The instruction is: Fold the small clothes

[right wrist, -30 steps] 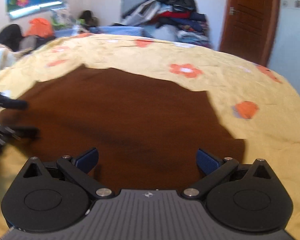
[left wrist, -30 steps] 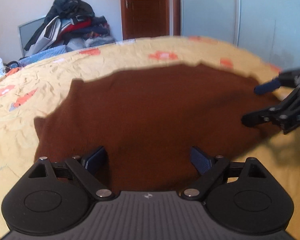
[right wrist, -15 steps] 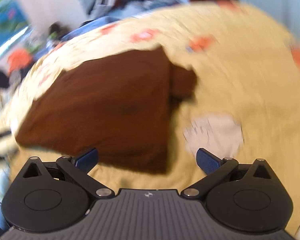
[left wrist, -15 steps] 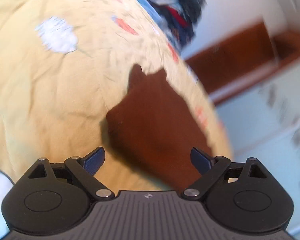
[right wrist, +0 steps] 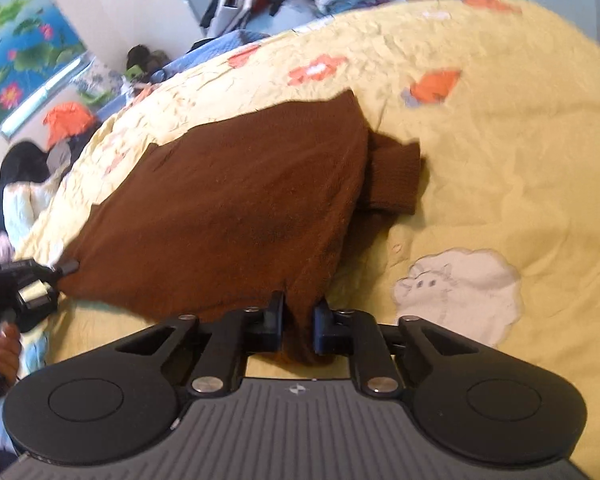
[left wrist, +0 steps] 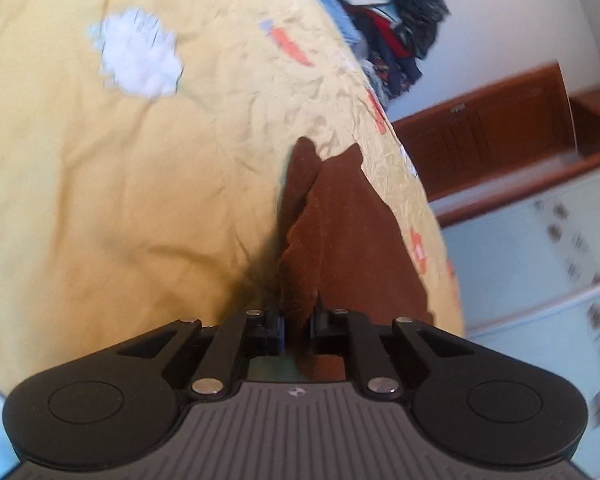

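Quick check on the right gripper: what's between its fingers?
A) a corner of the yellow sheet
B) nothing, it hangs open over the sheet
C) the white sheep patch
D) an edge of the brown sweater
D: the right gripper is pinched on a bunched edge of the brown sweater; the sheep patch lies untouched beside it on the sheet.

my left gripper (right wrist: 66, 270) mostly cut by right-view frame edge, my hand (right wrist: 4, 354) behind it half out of shot, brown sweater (left wrist: 340, 232) corner hidden between the pads, far sleeve tucked under body, wardrobe (left wrist: 560, 264) decals smeared unreadable
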`<state>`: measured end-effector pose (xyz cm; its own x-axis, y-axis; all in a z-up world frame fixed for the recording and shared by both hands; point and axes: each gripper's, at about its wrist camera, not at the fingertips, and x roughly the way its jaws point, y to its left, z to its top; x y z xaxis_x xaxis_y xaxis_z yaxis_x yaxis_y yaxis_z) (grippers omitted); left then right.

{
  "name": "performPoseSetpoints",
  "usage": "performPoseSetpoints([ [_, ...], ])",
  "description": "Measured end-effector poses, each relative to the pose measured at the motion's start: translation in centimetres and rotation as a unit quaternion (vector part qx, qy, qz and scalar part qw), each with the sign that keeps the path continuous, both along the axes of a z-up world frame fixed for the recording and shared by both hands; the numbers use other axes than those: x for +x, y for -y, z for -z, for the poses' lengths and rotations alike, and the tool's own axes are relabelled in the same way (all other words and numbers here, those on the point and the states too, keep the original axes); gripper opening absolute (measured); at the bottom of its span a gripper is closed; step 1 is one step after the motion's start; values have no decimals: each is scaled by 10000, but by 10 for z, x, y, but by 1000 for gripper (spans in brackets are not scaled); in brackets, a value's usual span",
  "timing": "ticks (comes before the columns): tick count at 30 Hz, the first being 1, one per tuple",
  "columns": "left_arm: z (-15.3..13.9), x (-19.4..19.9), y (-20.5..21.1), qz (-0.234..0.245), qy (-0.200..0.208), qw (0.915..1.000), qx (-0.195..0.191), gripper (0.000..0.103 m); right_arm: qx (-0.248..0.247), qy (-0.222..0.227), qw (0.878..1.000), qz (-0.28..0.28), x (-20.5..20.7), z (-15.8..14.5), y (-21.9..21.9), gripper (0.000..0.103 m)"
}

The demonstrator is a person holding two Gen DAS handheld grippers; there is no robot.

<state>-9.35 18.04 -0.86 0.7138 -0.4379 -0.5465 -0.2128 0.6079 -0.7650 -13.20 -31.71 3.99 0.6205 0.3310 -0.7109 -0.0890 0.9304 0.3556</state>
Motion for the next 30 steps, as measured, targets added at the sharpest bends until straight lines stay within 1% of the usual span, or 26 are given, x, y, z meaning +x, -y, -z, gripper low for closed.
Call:
performPoseSetpoints([
  [1, 3, -2, -3, 17, -35, 9999, 99, 9, -228, -63, 9997, 34, -3, 3, 2, 15],
  [2, 10, -4, -7, -11, -88, 9999, 50, 8, -413, -215, 9989, 95, -4, 12, 5, 14],
  [3, 15, -7, -12, -49, -65, 9998, -154, 9, -281, -110, 9995, 133, -7, 17, 10, 12],
  [4, 14, -7, -13, -52, -125, 9997, -223, 12, -66, -149, 9997, 205, -8, 19, 14, 14],
  [5, 12, -7, -12, -40, -175, 9995, -256, 13, 63, -214, 9993, 286, -7, 17, 17, 26],
  [6, 8, -8, -10, -33, -194, 9995, -258, 22, 123, -231, 9989, 379, -7, 13, 18, 35],
  [7, 4, -9, -8, -58, -176, 9996, -223, 33, 154, -76, 9986, 497, -8, 6, 19, 58],
  [8, -1, -13, -5, -109, -147, 9997, -151, 38, 144, 158, 9979, 604, -10, -2, 17, 72],
  [9, -8, -16, 1, -191, -86, 9998, 49, 47, 111, 350, 9975, 598, -9, -11, 12, 74],
  [10, -17, -23, 10, -217, 48, 9991, 368, 49, 75, 469, 9978, 472, -5, -18, 3, 74],
  [11, -29, -27, 24, -110, 269, 9966, 775, 50, 35, 566, 9980, 287, -1, -23, -8, 74],
  [12, -39, -31, 41, 71, 525, 9916, 1176, 50, -23, 652, 9979, 50, 4, -28, -22, 74],
  [13, -48, -34, 61, 306, 820, 9836, 1578, 50, -123, 716, 9971, -241, 10, -30, -38, 74],
  [14, -54, -36, 81, 593, 1109, 9724, 1966, 50, -271, 772, 9953, -522, 16, -30, -54, 74],
  [15, -57, -35, 103, 1015, 1380, 9574, 2324, 50, -444, 793, 9930, -756, 25, -28, -69, 74],
  [17, -55, -26, 146, 1822, 1785, 9175, 3053, 50, -706, 663, 9894, -1082, 41, -18, -94, 74],
  [18, -51, -20, 164, 2051, 1763, 8995, 3431, 50, -768, 555, 9885, -1176, 50, -12, -102, 74],
  [19, -48, -14, 176, 2228, 1659, 8891, 3638, 50, -864, 446, 9878, -1219, 57, -5, -108, 73],
  [20, -46, -9, 182, 2408, 1596, 8867, 3610, 50, -1029, 345, 9867, -1209, 61, 0, -114, 73],
  [22, -39, -2, 183, 2567, 1679, 8892, 3395, 52, -1333, 282, 9824, -1277, 63, 8, -122, 74],
  [23, -33, 3, 184, 2563, 1647, 8859, 3499, 55, -1479, 294, 9796, -1327, 61, 12, -129, 76],
  [24, -25, 5, 186, 2677, 1491, 8797, 3636, 58, -1635, 381, 9760, -1385, 54, 16, -132, 77],
  [25, -21, 4, 186, 2733, 1656, 8717, 3716, 58, -1773, 472, 9723, -1448, 47, 19, -133, 78],
  [26, -20, 1, 185, 2820, 1660, 8672, 3753, 58, -1769, 472, 9724, -1447, 39, 20, -134, 81],
  [27, -20, -3, 183, 2883, 1668, 8638, 3781, 58, -1768, 428, 9725, -1453, 33, 20, -133, 81],
  [30, -21, -11, 172, 2956, 1682, 8655, 3677, 59, -1785, 356, 9703, -1593, 21, 19, -126, 84],
])
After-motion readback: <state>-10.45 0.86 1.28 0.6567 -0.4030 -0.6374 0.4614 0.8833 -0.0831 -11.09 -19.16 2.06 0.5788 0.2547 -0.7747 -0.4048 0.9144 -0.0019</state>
